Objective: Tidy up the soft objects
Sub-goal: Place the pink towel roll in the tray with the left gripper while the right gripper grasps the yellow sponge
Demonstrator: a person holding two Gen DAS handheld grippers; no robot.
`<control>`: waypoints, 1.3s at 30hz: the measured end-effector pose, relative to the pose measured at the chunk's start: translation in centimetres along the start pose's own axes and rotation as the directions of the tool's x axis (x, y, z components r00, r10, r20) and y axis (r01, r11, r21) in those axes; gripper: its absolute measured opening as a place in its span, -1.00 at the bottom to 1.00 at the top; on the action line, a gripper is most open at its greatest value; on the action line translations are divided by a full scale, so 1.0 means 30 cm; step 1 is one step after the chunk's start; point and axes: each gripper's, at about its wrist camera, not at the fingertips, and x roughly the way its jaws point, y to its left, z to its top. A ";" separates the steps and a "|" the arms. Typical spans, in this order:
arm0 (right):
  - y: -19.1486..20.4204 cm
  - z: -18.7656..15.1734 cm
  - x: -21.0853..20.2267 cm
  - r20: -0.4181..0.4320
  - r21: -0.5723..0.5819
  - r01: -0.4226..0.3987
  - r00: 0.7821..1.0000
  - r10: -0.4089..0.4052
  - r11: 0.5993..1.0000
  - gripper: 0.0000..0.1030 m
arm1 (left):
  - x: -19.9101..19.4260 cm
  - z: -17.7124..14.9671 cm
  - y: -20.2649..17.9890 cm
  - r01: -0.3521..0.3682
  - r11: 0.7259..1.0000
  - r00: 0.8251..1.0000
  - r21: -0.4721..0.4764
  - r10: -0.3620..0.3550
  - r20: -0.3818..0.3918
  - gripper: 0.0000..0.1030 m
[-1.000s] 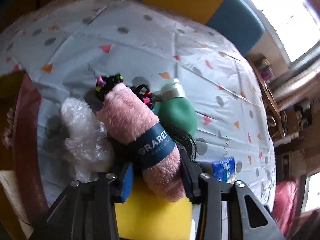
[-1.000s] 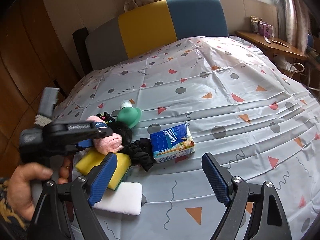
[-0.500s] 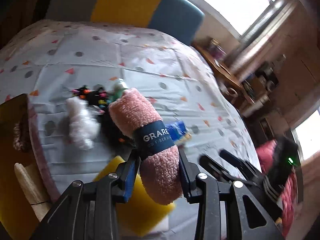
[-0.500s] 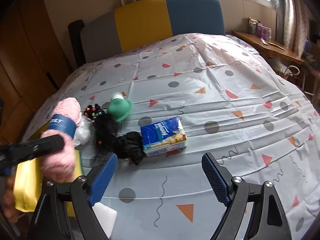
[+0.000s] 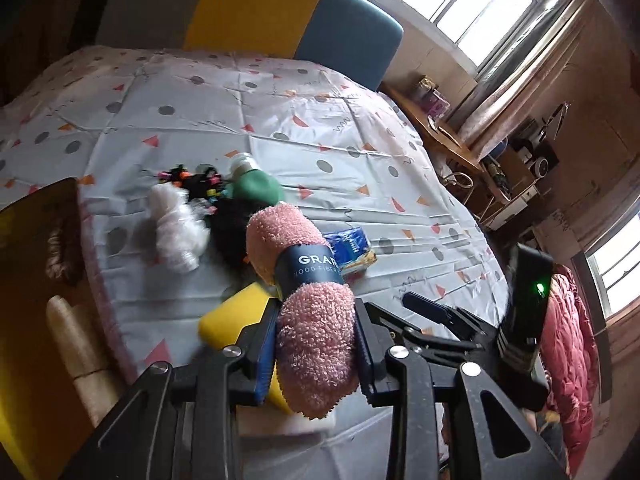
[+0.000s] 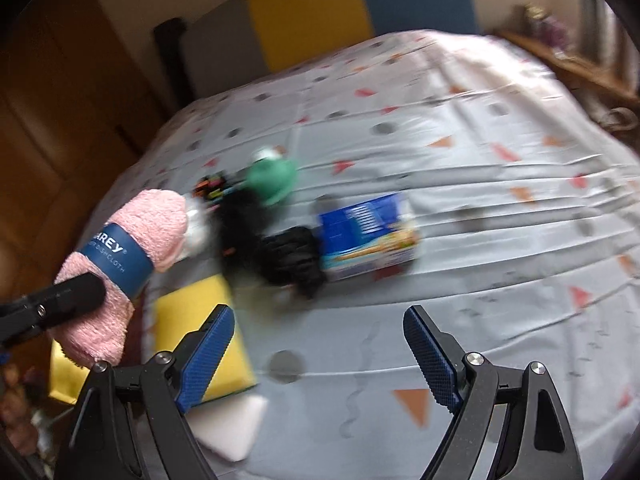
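My left gripper (image 5: 316, 344) grips a rolled pink fluffy cloth (image 5: 304, 284) with a dark blue paper band, held up off the table; its jaws are still closing on the roll. In the right wrist view the same pink cloth (image 6: 124, 264) hangs at the left, above the table's edge. My right gripper (image 6: 320, 344) stands open over the patterned tablecloth (image 6: 460, 300) with nothing between its fingers. On the cloth lie a yellow sponge (image 6: 208, 340), a white sponge (image 6: 228, 428), a blue tissue pack (image 6: 368, 236), black fabric (image 6: 288, 260), a green pouch (image 6: 272, 176) and crumpled clear plastic (image 5: 176, 224).
Small coloured hair ties (image 5: 188, 176) lie beside the green pouch. A yellow, blue and grey chair back (image 5: 288, 20) stands behind the table. A wooden chair (image 5: 36, 264) is at the left edge. Shelves and a window fill the right side.
My left gripper has lifted the pink cloth off the pile and carried it up and toward the near left edge. The right wrist view has shifted slightly and blurred.
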 end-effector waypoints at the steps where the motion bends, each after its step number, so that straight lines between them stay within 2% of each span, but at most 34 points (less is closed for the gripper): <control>1: 0.010 -0.003 0.006 -0.011 -0.007 -0.025 1.000 0.024 1.000 0.69 | -0.020 -0.011 0.008 0.000 1.000 1.000 0.002 0.000 0.009 -0.36; 4: 0.060 -0.016 0.017 -0.044 -0.047 -0.113 0.993 0.111 0.992 0.75 | -0.084 -0.049 0.027 -0.019 0.999 0.999 0.027 0.018 0.039 -0.36; 6: 0.103 -0.029 0.025 -0.069 -0.088 -0.168 0.984 0.162 0.982 0.94 | -0.112 -0.075 0.039 -0.041 0.998 0.998 0.042 0.038 0.050 -0.36; 9: 0.172 -0.051 0.045 -0.106 -0.141 -0.208 0.975 0.194 0.968 0.97 | -0.145 -0.116 0.067 -0.049 0.998 0.997 0.032 0.047 0.057 -0.36; 17: 0.291 -0.068 0.146 -0.153 -0.286 -0.133 0.984 0.092 0.949 0.99 | -0.223 -0.204 0.121 -0.079 0.997 0.993 0.012 0.078 0.083 -0.36; 19: 0.294 -0.073 0.173 -0.174 -0.297 -0.138 0.981 0.088 0.945 0.80 | -0.241 -0.221 0.138 -0.095 0.995 0.992 0.000 0.095 0.089 -0.36; 20: 0.296 -0.084 0.183 -0.182 -0.315 -0.136 0.980 0.081 0.939 0.28 | -0.253 -0.230 0.150 -0.108 0.994 0.990 -0.011 0.108 0.095 -0.36; 25: 0.284 -0.092 0.165 -0.144 -0.346 -0.058 0.990 0.008 0.936 0.27 | -0.295 -0.256 0.201 -0.144 0.988 0.981 -0.055 0.150 0.124 -0.36; 30: 0.227 -0.079 0.146 -0.136 -0.342 0.041 0.986 -0.093 0.939 0.29 | -0.326 -0.281 0.266 -0.214 0.973 0.966 -0.088 0.224 0.129 -0.36; 33: 0.197 -0.063 0.155 -0.163 -0.292 0.016 0.984 -0.067 0.956 0.30 | -0.346 -0.295 0.327 -0.233 0.963 0.960 -0.139 0.250 0.127 -0.36; 39: 0.183 -0.062 0.144 -0.164 -0.275 0.009 0.985 -0.056 0.961 0.31 | -0.407 -0.311 0.461 -0.244 0.936 0.949 -0.256 0.285 0.137 -0.36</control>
